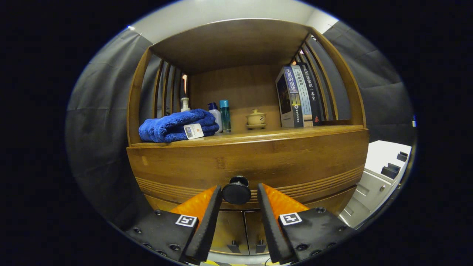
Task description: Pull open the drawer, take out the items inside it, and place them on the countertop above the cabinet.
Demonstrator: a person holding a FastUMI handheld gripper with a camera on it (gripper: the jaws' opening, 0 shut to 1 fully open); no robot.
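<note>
In the gripper view the tongs are standing open in front of a wooden cabinet, their two fingers flanking the round dark knob of the drawer. The left finger is sitting right against the knob's edge, perhaps touching; the right one is showing a narrow gap, so nothing is being gripped. The drawer front is sitting flush and closed, so whatever lies inside is hidden.

Above it, on the worktop, a folded blue towel is lying to the left, a small white tag hanging off its front; the print on it is too small to read. Behind the towel a pump bottle is standing, then a white bottle with a blue cap and a slim teal bottle. A small lidded tea cup is sitting mid-shelf, bearing a dark mark. To the right, three books are standing upright, their spines carrying Chinese characters. Below the drawer, two cabinet doors are showing between the fingers. Off to the right a pale unit is standing apart.
</note>
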